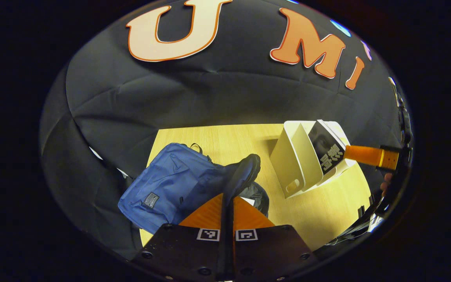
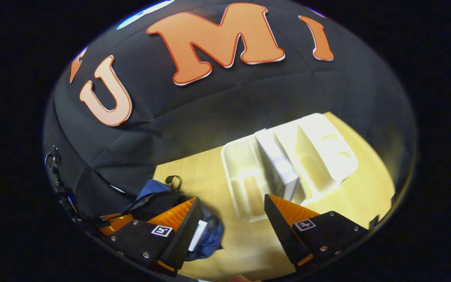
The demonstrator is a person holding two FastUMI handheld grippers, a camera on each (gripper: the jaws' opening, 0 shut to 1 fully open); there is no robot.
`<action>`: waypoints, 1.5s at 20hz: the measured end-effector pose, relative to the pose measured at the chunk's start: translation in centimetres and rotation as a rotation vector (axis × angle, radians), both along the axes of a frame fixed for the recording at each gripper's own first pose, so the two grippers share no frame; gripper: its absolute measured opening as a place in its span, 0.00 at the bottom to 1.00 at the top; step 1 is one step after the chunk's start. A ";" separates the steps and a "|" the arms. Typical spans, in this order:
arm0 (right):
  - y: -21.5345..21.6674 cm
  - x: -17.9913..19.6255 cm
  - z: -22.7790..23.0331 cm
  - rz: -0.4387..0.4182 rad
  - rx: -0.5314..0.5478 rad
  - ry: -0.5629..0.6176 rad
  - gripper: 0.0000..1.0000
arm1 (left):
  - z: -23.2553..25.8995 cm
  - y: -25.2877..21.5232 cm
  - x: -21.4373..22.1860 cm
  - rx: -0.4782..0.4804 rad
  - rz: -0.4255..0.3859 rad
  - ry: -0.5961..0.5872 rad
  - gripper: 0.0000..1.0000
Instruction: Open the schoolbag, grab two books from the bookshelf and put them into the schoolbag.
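Observation:
The blue schoolbag [image 1: 166, 180] lies on the wooden table [image 1: 233, 137], its mouth facing the shelf. My left gripper [image 1: 228, 197] is shut on the bag's black flap [image 1: 245, 168] and holds it raised. Something white [image 1: 250, 201] shows inside the opening. The white bookshelf [image 1: 288, 156] stands to the right with a black-covered book [image 1: 325, 149] leaning in it. An orange finger [image 1: 370, 155] of my right gripper reaches toward that book. In the right gripper view my right gripper [image 2: 231, 197] is open just short of the bookshelf [image 2: 327, 152]; the book [image 2: 276, 164] stands in a slot beyond the fingertips.
The schoolbag [image 2: 153, 188] sits at the lower left of the right gripper view with a white book [image 2: 197, 235] in its mouth. Bare table [image 2: 194, 172] lies between bag and shelf. A hand [image 1: 386, 182] shows at the right edge.

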State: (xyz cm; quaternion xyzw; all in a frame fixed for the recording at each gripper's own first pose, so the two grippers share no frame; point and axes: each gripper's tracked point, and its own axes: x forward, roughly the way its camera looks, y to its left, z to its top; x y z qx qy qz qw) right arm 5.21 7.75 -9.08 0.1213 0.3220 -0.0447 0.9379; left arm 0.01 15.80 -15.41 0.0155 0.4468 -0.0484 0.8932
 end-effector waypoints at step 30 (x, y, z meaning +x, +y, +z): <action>-7.4 10.2 -11.3 0.220 -0.210 0.498 0.41 | -2.1 0.6 0.1 -0.026 0.071 0.042 0.01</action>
